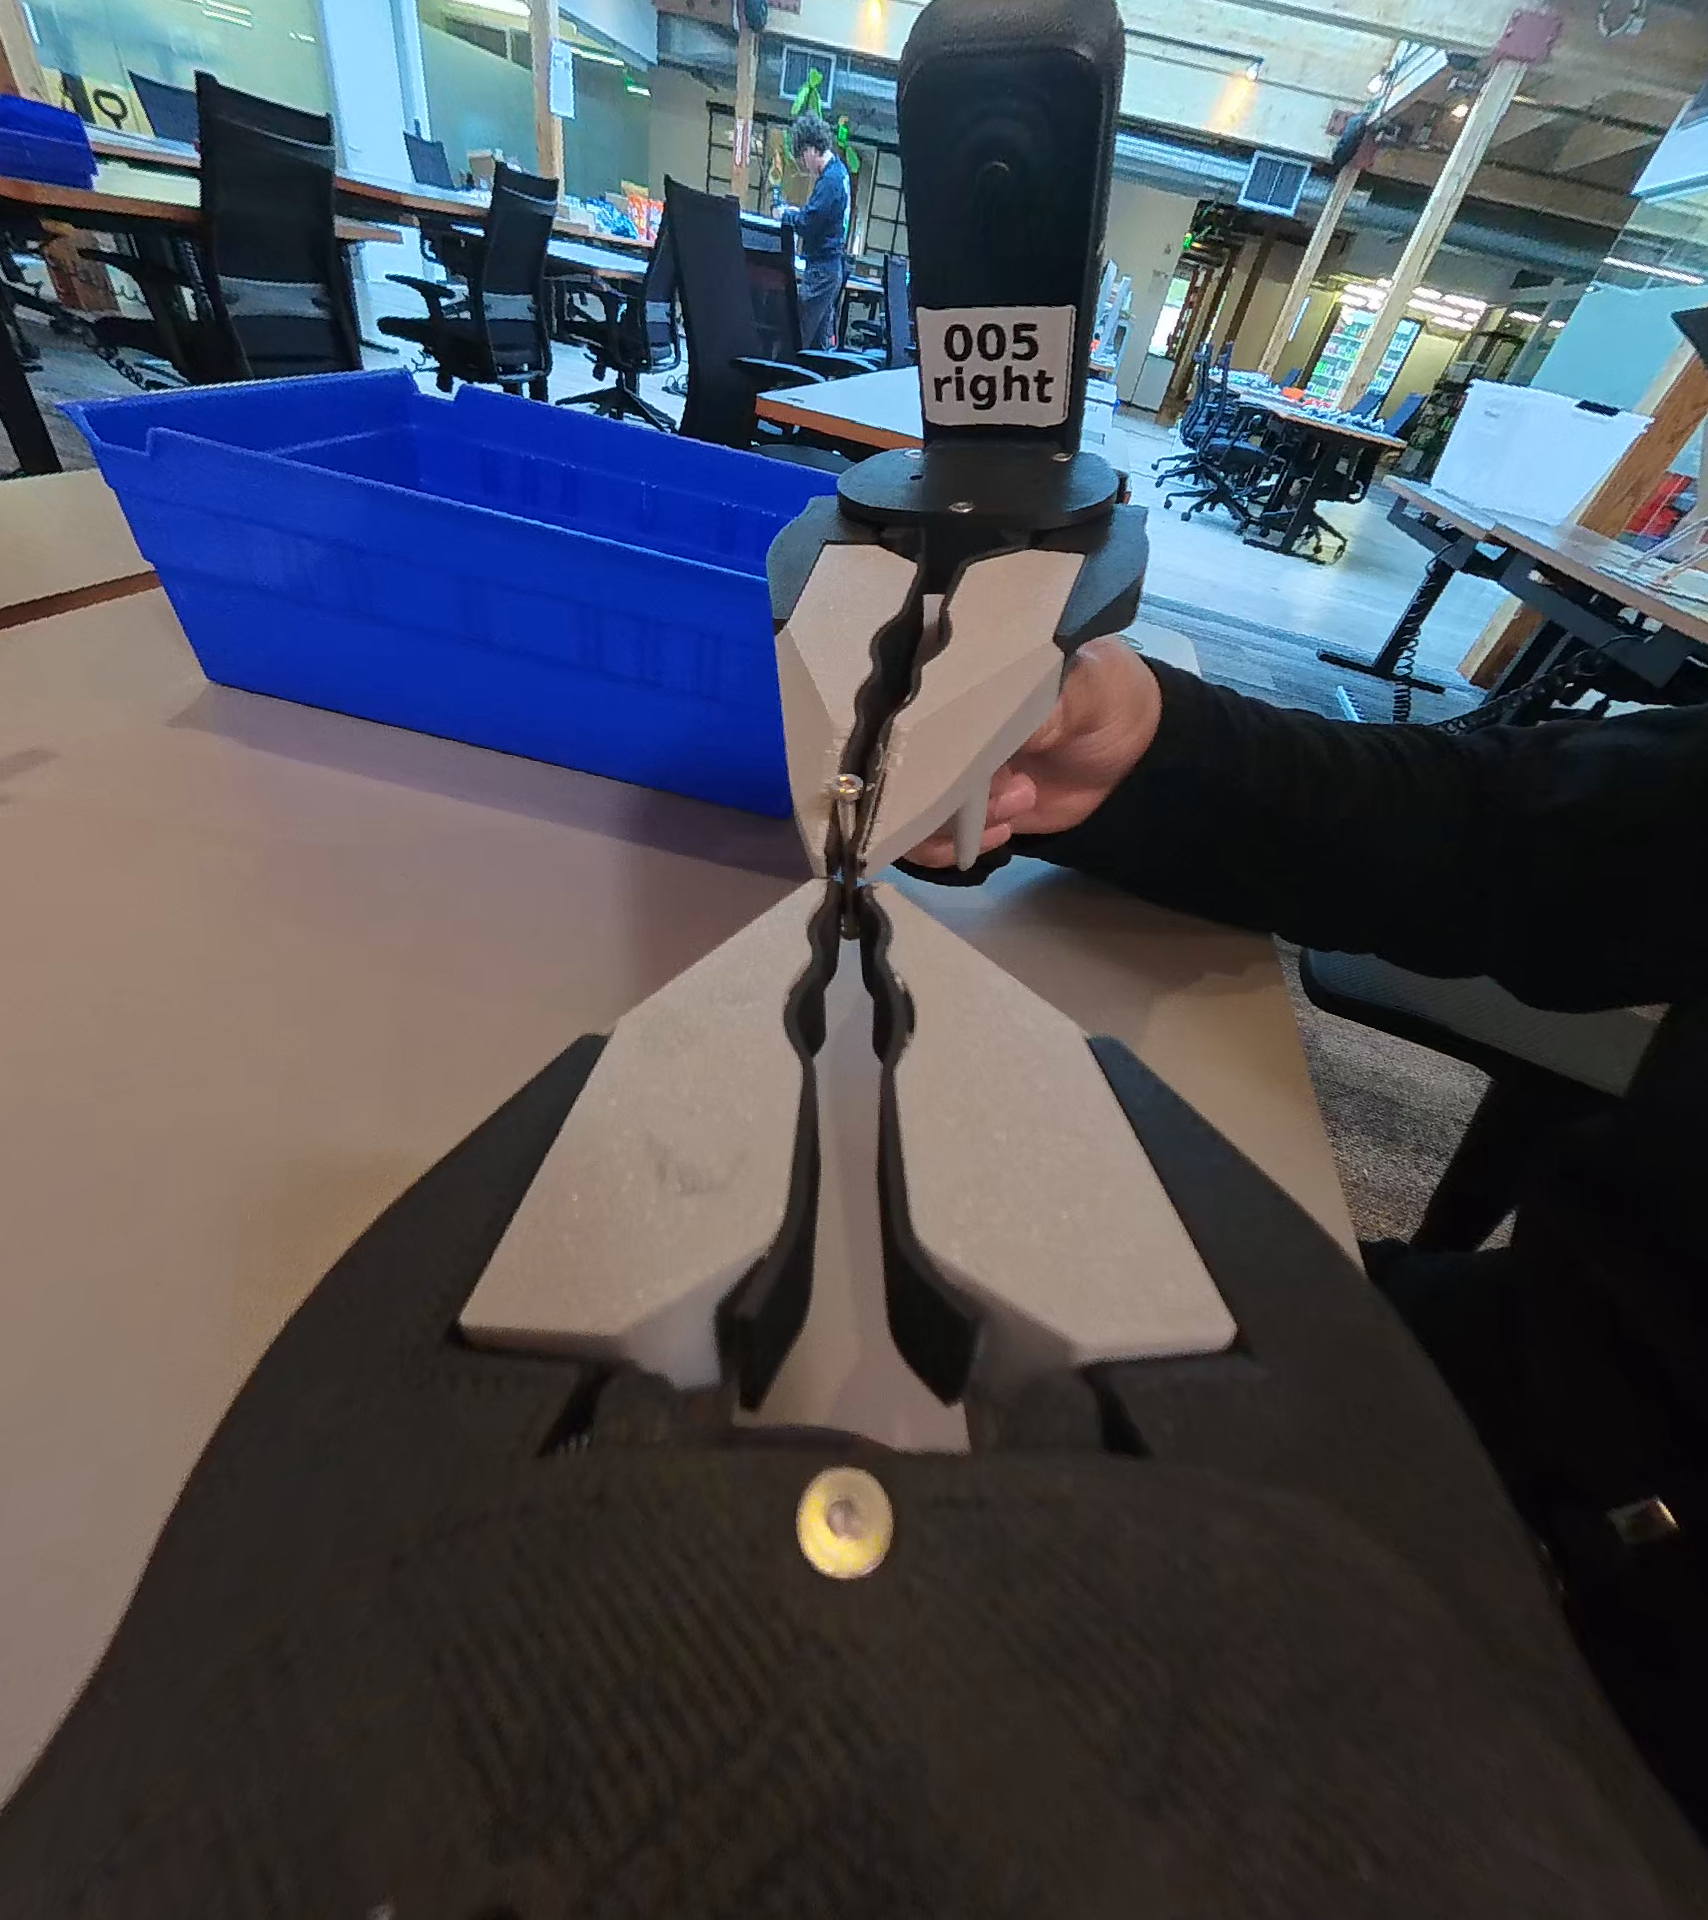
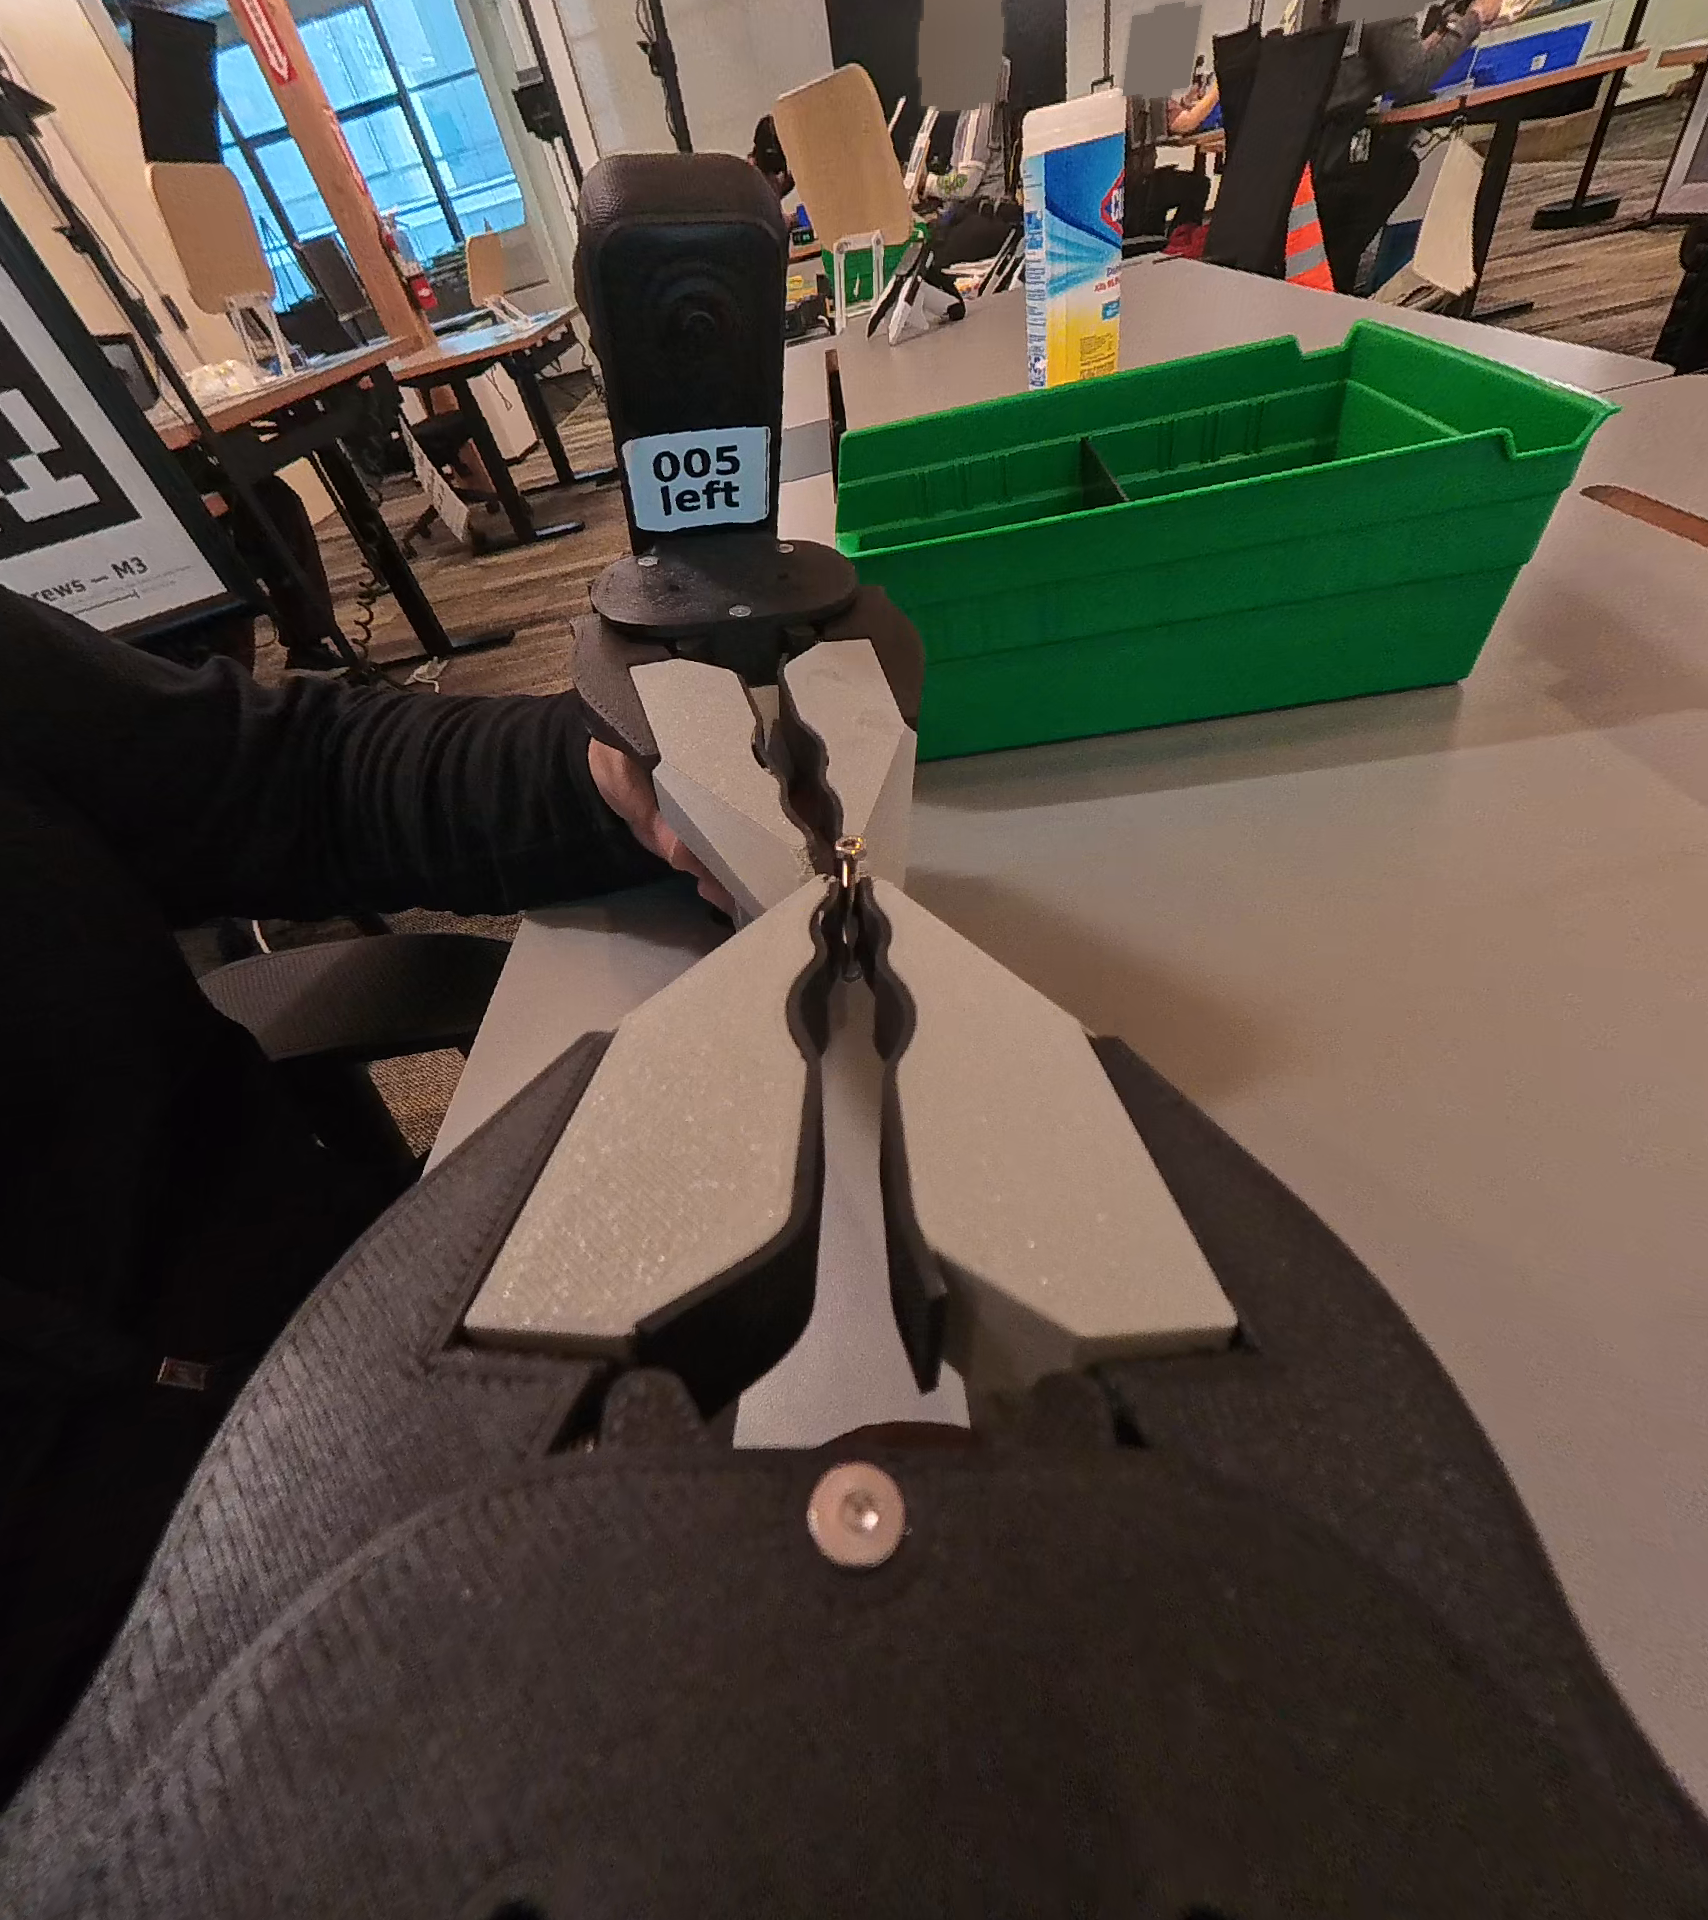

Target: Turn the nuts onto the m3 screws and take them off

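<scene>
Screw: tiny, rigid, slick steel; grip by head, pinched in right gripper.
Left gripper: closed at screw's tip (nut unseen).

Grey worktop; blue bin at upper left, green bin and wipes canister at upper right.

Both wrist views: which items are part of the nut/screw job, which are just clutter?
In the job:
- screw, in the right tool
- left tool, closed tip to tip against it; nut not discernible

Lying about:
- blue bin
- green bin
- wipes canister
- table
</scene>
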`<state>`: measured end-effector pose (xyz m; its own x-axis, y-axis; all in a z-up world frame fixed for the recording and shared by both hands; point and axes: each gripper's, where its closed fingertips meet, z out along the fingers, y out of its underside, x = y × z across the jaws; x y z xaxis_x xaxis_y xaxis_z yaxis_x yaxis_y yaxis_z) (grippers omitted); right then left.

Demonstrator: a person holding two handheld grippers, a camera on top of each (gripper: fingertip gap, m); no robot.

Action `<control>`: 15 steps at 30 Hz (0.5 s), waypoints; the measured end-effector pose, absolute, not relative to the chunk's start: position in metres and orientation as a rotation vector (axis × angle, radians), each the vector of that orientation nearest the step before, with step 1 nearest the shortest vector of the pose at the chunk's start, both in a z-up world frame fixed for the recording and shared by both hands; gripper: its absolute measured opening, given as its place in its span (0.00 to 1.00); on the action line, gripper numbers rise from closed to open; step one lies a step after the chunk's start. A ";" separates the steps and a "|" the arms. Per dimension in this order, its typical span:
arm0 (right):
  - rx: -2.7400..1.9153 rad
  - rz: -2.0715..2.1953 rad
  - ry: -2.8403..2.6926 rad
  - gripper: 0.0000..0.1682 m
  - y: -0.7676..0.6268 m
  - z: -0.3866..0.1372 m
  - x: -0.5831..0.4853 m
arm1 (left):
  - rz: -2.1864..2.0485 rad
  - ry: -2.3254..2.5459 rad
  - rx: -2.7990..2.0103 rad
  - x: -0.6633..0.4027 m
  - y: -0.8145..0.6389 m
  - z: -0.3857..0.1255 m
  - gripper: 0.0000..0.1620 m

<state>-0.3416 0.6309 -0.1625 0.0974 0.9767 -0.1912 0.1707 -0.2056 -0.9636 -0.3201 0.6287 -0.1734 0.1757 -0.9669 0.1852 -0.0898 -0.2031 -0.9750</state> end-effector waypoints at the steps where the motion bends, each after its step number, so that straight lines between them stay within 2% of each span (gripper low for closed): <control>1: -1.529 1.203 -1.178 0.00 0.631 -0.162 -0.342 | -1.171 1.061 -1.507 -0.320 0.629 -0.173 0.00; 15: -1.517 1.227 -1.185 0.00 0.628 -0.162 -0.342 | -1.131 1.093 -1.493 -0.321 0.627 -0.173 0.00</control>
<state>-0.3423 0.6282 -0.1620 0.0768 0.9772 -0.1977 0.1638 -0.2080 -0.9643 -0.3213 0.6269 -0.1729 0.1784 -0.9733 0.1443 -0.1109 -0.1656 -0.9799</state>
